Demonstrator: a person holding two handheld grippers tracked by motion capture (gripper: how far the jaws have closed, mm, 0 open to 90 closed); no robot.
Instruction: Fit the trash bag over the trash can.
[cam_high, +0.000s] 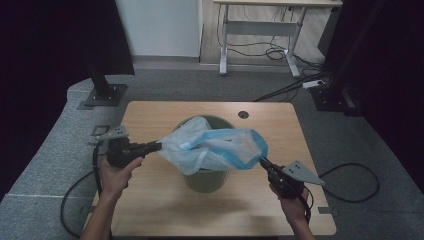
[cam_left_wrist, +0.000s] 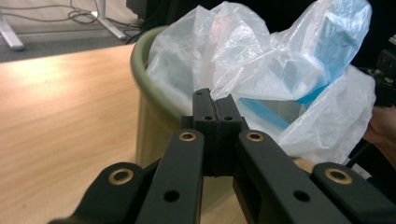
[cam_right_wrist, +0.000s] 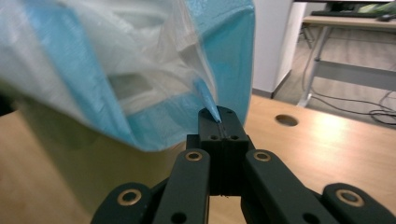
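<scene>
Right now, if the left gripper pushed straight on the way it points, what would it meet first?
The plastic bag it already pinches; just behind that, probably the green bin's rim, though depth is unclear.

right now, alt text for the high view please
Two hand-held grippers stretch a white and blue plastic bag over a green bin on a wooden table. The left gripper and right gripper each pinch one edge.

Grey carpet floor (cam_high: 60, 150), white wall (cam_high: 160, 27), second desk (cam_high: 260, 30) behind, cables (cam_high: 280, 50) beneath
</scene>
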